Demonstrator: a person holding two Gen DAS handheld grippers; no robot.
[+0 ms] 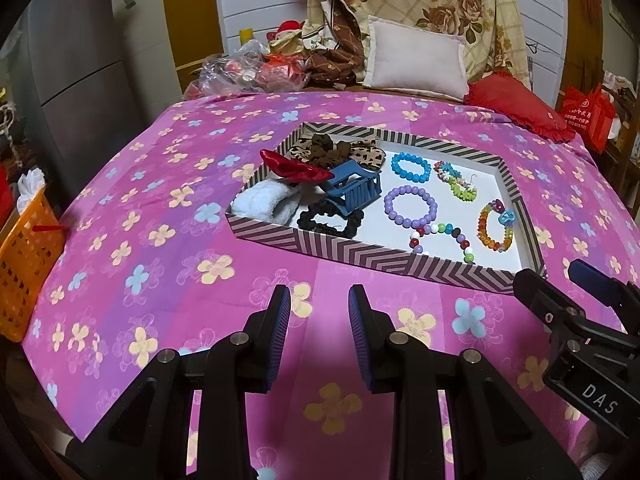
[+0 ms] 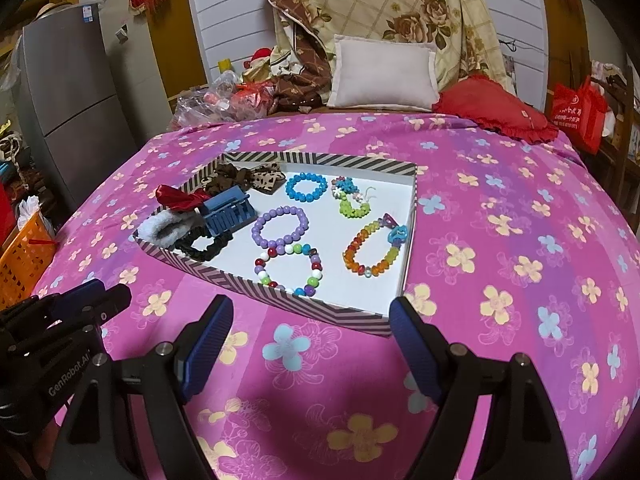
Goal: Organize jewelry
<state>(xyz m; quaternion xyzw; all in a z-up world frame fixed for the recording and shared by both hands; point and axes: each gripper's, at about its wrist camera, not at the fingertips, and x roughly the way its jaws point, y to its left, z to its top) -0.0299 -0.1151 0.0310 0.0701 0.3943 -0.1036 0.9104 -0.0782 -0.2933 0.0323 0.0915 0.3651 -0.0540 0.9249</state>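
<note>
A shallow striped box [image 1: 360,258] [image 2: 280,294] lies on the pink flowered bedspread. Its left half holds hair things: a blue claw clip [image 1: 354,194] [image 2: 228,212], a red bow [image 1: 296,168], a black scrunchie [image 1: 330,220] and a white fluffy band [image 1: 264,202]. Its right half holds bead bracelets: blue [image 1: 412,166] [image 2: 306,186], purple [image 1: 410,206] [image 2: 280,226], multicolour round beads [image 2: 288,270] and an orange-rainbow one [image 2: 372,250]. My left gripper [image 1: 319,300] hovers open in front of the box, nothing between its fingers. My right gripper [image 2: 312,312] stands wide open at the box's near corner, empty.
An orange basket [image 1: 24,264] hangs off the bed's left side. Pillows, a red cushion [image 1: 516,104] and plastic bags [image 1: 240,72] crowd the head of the bed. A grey fridge [image 1: 76,64] stands at the left. Bare bedspread surrounds the box.
</note>
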